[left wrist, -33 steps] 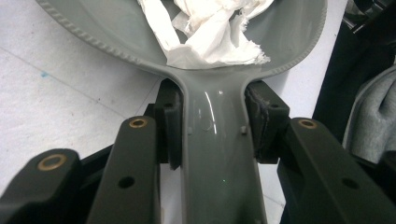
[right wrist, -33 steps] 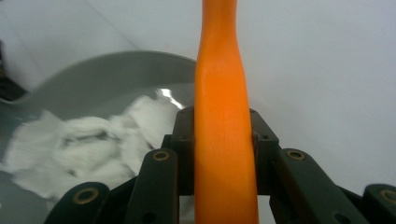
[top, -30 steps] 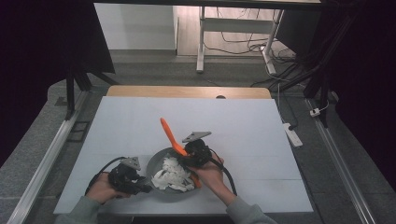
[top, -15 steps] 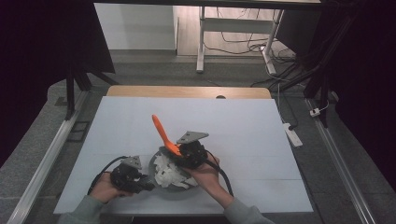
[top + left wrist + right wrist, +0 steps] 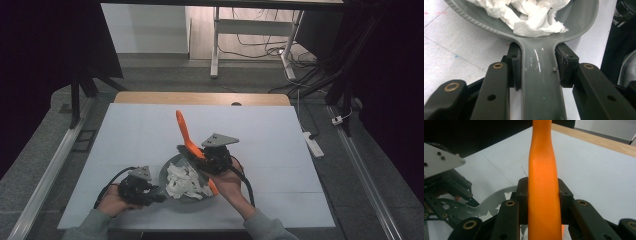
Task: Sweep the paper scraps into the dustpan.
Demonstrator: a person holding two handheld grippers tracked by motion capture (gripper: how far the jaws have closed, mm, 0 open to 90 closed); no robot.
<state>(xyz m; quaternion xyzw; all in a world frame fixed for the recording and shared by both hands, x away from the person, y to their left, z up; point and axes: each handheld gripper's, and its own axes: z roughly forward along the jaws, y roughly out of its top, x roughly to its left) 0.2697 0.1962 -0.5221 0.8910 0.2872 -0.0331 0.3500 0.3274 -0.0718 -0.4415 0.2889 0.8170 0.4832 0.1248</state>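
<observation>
grey dustpan handle in left fingers; right fingers clamp orange, probably brush, handle.

grey dustpan | flat on table, holds crumpled white paper | orange brush handle tilted up

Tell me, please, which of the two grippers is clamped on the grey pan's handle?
The left gripper: its jaws pinch the grey pan's handle. The right gripper grips the orange utensil instead.

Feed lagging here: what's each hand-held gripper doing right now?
Left hand-held gripper: shut on the grey pan handle.
Right hand-held gripper: shut on the orange spatula.
</observation>
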